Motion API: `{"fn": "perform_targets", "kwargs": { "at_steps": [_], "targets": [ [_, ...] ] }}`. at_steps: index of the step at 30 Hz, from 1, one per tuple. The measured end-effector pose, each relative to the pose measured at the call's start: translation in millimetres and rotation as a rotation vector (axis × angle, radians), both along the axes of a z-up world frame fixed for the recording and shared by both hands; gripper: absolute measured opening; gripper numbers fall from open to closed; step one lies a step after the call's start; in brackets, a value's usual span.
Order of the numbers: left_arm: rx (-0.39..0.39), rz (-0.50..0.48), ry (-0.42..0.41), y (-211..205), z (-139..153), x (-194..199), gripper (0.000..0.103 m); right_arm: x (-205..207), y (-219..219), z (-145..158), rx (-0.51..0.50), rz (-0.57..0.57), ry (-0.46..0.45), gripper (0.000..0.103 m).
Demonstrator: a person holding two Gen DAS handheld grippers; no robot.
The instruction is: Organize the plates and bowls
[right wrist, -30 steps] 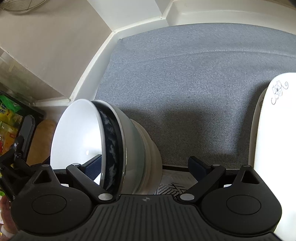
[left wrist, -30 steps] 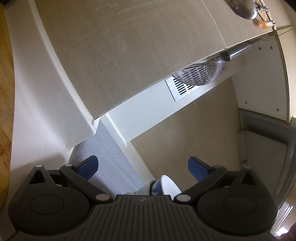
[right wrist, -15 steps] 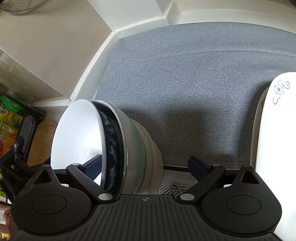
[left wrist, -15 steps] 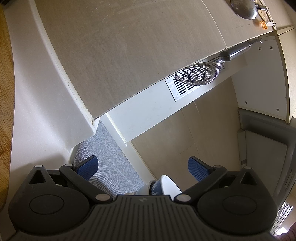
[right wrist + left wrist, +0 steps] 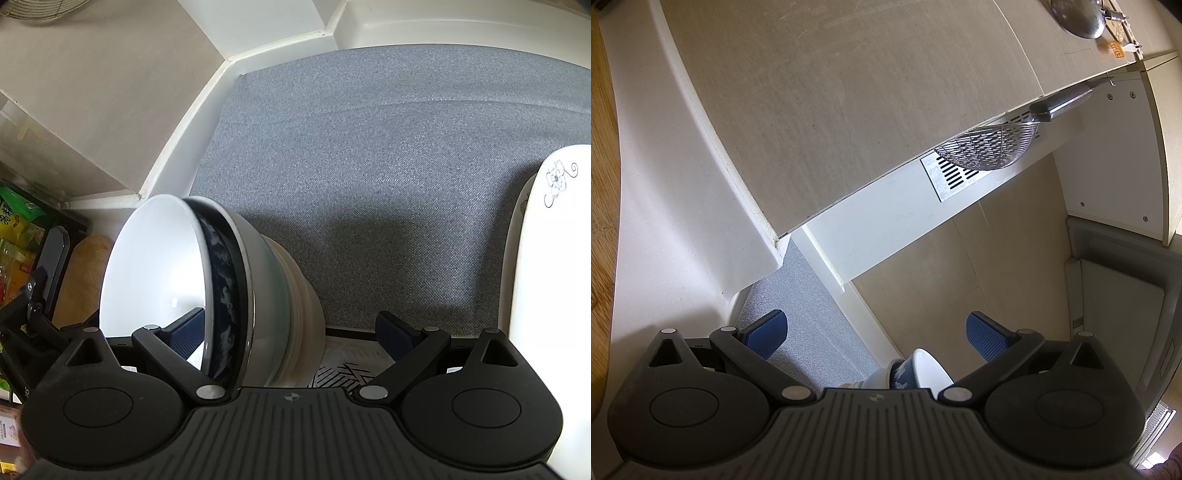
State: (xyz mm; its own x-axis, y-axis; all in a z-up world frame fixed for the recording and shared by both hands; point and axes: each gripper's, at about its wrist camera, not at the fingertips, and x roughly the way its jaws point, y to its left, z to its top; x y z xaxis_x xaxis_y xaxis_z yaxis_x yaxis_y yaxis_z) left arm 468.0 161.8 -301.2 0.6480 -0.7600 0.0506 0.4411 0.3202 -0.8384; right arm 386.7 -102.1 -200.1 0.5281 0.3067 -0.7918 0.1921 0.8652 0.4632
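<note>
bowls (image 5: 229, 288) sit nested in one stack on the grey mat (image 5: 388, 166), plates (image 5: 546, 295) just right of it. right hand-held gripper (image 5: 291, 332) gapes wide around the stack's rim, gripping nothing; left hand-held gripper (image 5: 875, 332) wide, empty. stacking looks mostly done; placement remains.

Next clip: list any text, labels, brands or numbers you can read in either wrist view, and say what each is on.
No text can be quoted in full.
Green packet, shelf at left of the right wrist view: large pale characters, cropped and blurred, unreadable.
Small label at the lower left edge: print too small.
Plate: only a flower drawing, no words.
Left wrist view: no writing visible.
</note>
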Motion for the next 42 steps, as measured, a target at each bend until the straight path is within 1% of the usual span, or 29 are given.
{"fn": "perform_targets", "kwargs": {
  "at_steps": [12,25,42],
  "targets": [
    [0.0,0.0,0.0,1.7,-3.5,0.8,0.103,-0.8,-1.5,-0.3,0.004,0.003,0.002,0.097],
    [0.0,0.0,0.0,-0.5,1.7,-0.2,0.103,-1.0,-2.9,0.0,0.003,0.007,0.003,0.097],
    [0.0,0.0,-0.001,0.2,-0.2,0.3,0.103,-1.3,-4.1,0.0,0.006,0.009,0.003,0.097]
  ]
}}
